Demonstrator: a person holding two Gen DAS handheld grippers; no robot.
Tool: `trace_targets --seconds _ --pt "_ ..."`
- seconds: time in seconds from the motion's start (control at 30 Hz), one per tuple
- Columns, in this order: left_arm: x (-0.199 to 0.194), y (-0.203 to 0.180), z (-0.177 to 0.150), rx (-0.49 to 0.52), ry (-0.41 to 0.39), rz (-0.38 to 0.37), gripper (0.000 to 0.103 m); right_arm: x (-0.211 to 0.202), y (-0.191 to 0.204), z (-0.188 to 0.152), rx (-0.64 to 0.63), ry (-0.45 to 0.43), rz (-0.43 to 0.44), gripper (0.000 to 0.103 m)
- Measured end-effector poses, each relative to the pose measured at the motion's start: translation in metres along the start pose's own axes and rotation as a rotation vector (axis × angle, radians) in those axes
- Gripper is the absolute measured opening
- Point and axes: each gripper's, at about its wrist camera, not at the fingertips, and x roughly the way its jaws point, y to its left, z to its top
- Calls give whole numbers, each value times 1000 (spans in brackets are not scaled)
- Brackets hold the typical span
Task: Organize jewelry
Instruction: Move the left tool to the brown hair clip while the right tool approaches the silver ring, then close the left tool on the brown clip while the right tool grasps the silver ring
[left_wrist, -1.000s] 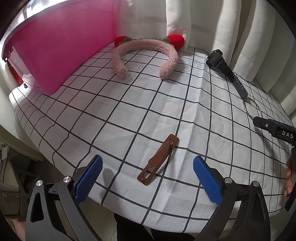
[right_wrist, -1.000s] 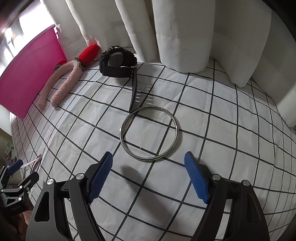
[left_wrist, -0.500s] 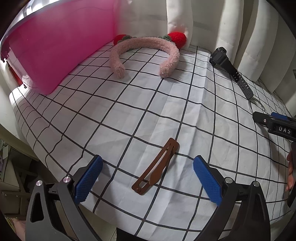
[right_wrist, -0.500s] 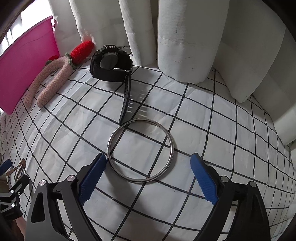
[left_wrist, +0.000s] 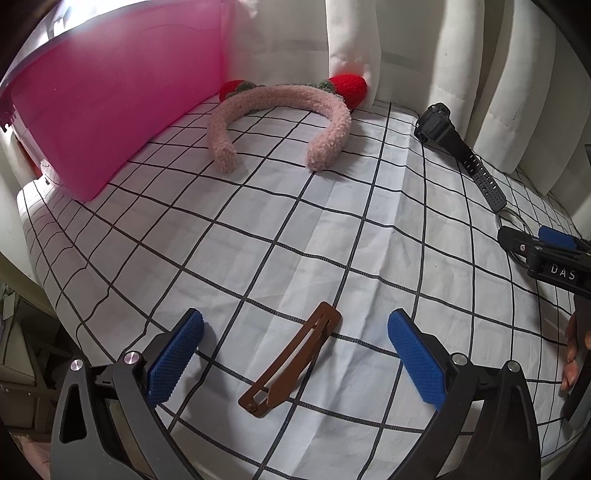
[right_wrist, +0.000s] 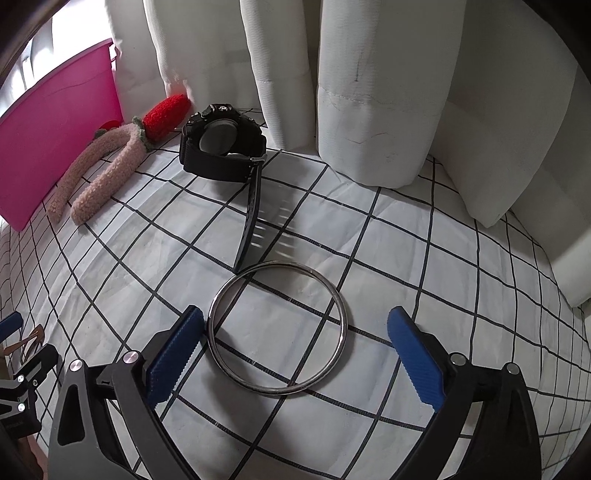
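Note:
A brown hair clip (left_wrist: 291, 364) lies on the checked cloth between the open blue pads of my left gripper (left_wrist: 295, 360). A silver bangle (right_wrist: 277, 326) lies flat between the open pads of my right gripper (right_wrist: 295, 358), its left edge close to the left pad. A black watch (right_wrist: 221, 147) lies beyond the bangle, strap pointing toward it; it also shows in the left wrist view (left_wrist: 448, 142). A pink fuzzy headband (left_wrist: 280, 122) with red strawberries lies at the back. The right gripper (left_wrist: 546, 254) shows at the right edge of the left wrist view.
A pink plastic bin (left_wrist: 107, 99) stands at the back left; it also shows in the right wrist view (right_wrist: 55, 125). White curtains (right_wrist: 369, 92) hang along the back of the table. The table's front-left edge (left_wrist: 48, 295) drops off near my left gripper.
Both grippers have moved forward and lower. The hair clip now sits deeper between the left pads, and the bangle now sits between the right pads.

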Motion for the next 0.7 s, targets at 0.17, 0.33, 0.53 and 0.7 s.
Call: trace_targets --seconds 0.17,0.33,0.53,0.7 --pt "-3 -1 -2 6 -7 -4 93 -6 2 -5 1 14 8 93" --pt "-12 -12 -6 59 -29 -42 59 -14 5 -7 -23 0 27 71" --pt "-18 -18 -3 86 -29 -90 5 -18 0 -10 0 -13 38 71" --pt "-20 -10 -3 58 -31 -106 5 -24 1 -14 8 -11 48 71"
